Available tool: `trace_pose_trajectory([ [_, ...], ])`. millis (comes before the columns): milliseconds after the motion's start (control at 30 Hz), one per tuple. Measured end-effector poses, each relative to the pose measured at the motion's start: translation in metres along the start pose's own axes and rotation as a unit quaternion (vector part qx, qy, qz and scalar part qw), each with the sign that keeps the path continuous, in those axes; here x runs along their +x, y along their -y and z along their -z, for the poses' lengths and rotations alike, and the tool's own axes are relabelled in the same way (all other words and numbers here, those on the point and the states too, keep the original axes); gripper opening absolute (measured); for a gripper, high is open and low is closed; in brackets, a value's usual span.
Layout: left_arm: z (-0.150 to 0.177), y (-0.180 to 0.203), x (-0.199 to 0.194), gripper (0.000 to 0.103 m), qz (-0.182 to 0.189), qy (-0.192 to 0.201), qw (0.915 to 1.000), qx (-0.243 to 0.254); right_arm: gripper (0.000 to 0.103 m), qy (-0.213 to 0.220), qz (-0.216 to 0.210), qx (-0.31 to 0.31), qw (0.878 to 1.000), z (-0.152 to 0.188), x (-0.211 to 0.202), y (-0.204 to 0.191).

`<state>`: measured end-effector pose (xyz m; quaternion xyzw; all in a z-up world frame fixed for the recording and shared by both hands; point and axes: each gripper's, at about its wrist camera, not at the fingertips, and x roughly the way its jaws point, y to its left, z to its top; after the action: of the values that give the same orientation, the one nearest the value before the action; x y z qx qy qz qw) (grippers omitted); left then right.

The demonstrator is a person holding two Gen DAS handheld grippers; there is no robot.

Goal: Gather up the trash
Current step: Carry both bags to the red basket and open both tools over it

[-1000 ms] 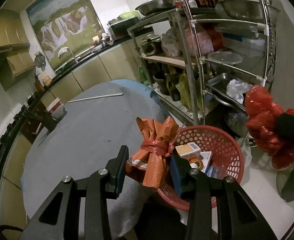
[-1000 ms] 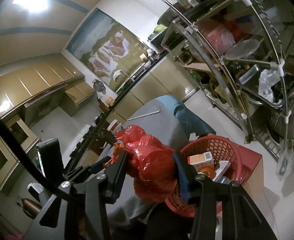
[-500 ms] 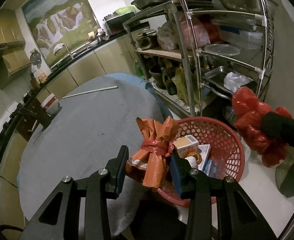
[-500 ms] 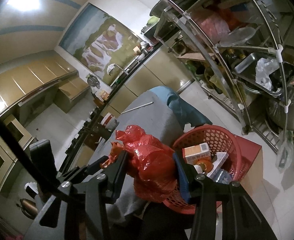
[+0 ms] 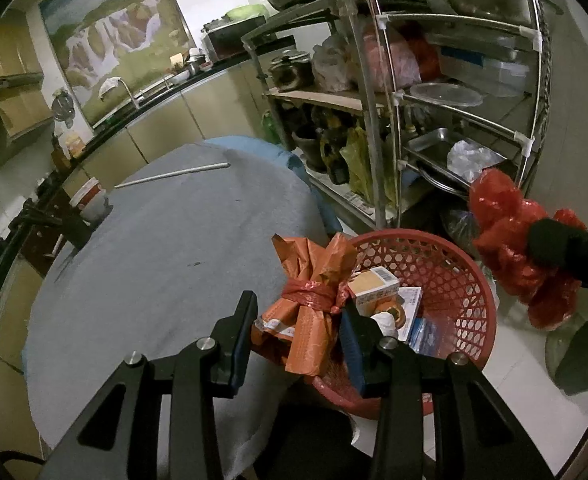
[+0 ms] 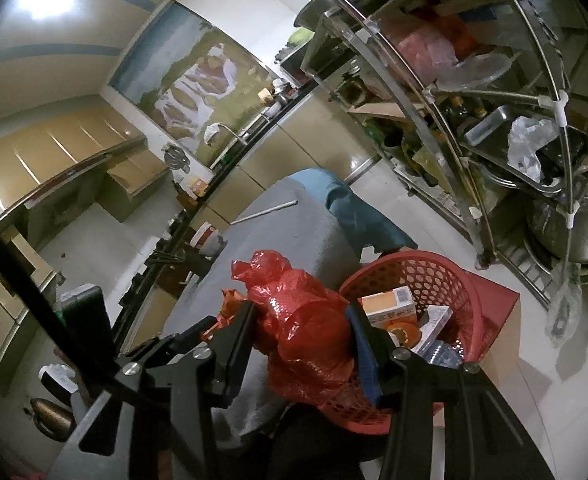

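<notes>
Carrying: two tied trash bags toward red basket (image 5: 460, 280), neither dropped yet.
Left gripper (image 5: 298, 328): clamped on orange bag (image 5: 314, 304), held at basket's near rim, partly over grey table (image 5: 153, 248).
Right gripper (image 6: 302, 338): clamped on red bag (image 6: 306, 320), beside basket rim.
Done: basket already holds carton (image 5: 374, 284), other packets.
Left: release both bags inside.
Table: looks clear of trash, far edge dim.

left wrist: looks down, close | right wrist: shallower | shared: red basket (image 5: 460, 276)
</notes>
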<state>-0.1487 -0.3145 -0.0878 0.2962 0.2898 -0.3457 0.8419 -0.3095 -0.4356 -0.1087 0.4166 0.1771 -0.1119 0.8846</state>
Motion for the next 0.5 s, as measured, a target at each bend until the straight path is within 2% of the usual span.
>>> trace_pose_trajectory([
  [500,-0.012,-0.003,0.043,0.042,0.034,-0.029,0.9990,0.004,0.049,-0.021,0.039,0.028,0.999,-0.011,0.032,0.021],
])
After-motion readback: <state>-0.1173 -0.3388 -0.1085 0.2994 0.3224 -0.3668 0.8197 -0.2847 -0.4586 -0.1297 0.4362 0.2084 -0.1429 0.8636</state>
